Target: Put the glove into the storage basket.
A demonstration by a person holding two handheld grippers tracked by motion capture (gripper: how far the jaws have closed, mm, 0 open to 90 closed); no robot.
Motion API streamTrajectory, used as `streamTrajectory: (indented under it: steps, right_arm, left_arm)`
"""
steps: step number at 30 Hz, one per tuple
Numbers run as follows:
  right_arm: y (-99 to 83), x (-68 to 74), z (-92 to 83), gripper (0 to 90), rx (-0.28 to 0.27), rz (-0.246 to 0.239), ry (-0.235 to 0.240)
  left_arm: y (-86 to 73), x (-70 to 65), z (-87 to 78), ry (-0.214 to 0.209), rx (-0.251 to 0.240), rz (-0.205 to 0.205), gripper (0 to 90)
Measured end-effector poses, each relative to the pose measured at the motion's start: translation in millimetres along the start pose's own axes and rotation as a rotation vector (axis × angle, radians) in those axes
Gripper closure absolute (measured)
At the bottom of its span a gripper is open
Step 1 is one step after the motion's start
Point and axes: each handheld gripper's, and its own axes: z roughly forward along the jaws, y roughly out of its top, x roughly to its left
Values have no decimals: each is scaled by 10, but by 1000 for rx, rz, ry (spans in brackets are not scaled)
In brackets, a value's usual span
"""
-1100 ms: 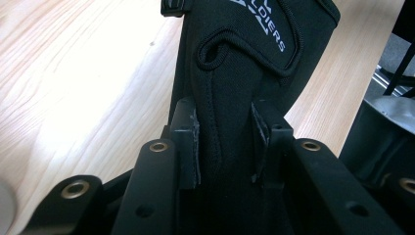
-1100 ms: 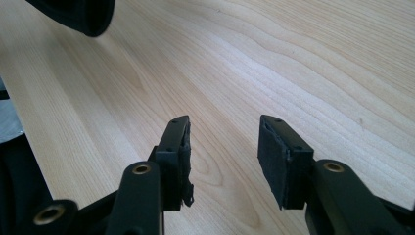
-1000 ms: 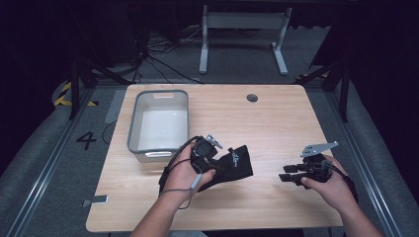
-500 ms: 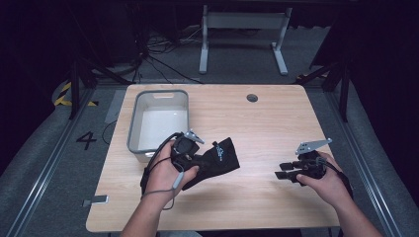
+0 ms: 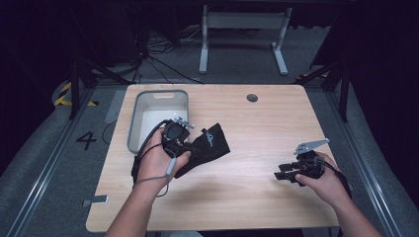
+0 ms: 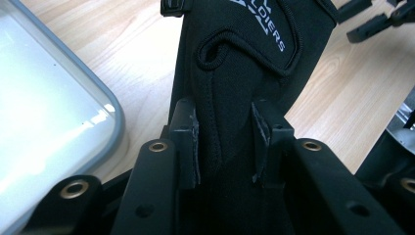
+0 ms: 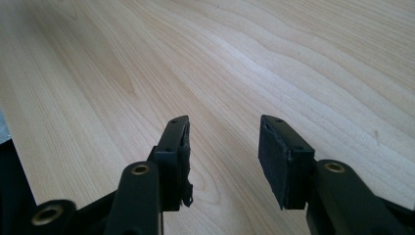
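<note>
A black fabric glove (image 5: 211, 144) with white lettering hangs from my left gripper (image 5: 191, 143), just right of the grey bin (image 5: 132, 132). In the left gripper view both pads press on a fold of the glove (image 6: 235, 58), so my left gripper (image 6: 225, 117) is shut on it, and the bin's rim (image 6: 110, 105) lies at the left. Low over the bare wood at the table's right, my right gripper (image 5: 281, 174) points left. Its jaws stand open in the right gripper view, with nothing between them (image 7: 225, 132).
The wooden table (image 5: 267, 123) has a round cable hole (image 5: 252, 98) near its far edge. The grey bin looks empty inside. A cable loops from the left gripper down past the person's left hand. A metal stand (image 5: 242, 29) is on the floor behind the table.
My left gripper has carried the glove left towards the bin and lifted it off the table. The right gripper has stayed about where it was.
</note>
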Motion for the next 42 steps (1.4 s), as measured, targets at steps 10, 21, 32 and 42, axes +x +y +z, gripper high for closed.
streamTrajectory:
  steps: [10, 21, 32, 42]
  right_arm:
    - [-73, 26, 46, 551, 17, 21, -2]
    - [-119, 16, 31, 552, 16, 37, -4]
    - [-116, 18, 55, 551, 21, 35, 1]
    - [-128, 1, 69, 545, 21, 36, 1]
  left_arm:
    - [169, 234, -150, 9, -28, -47, 673]
    - [347, 622, -179, 96, -36, -137, 672]
    - [446, 942, -89, 170, -60, -240, 672]
    - [470, 1301, 100, 231, -99, -331, 672]
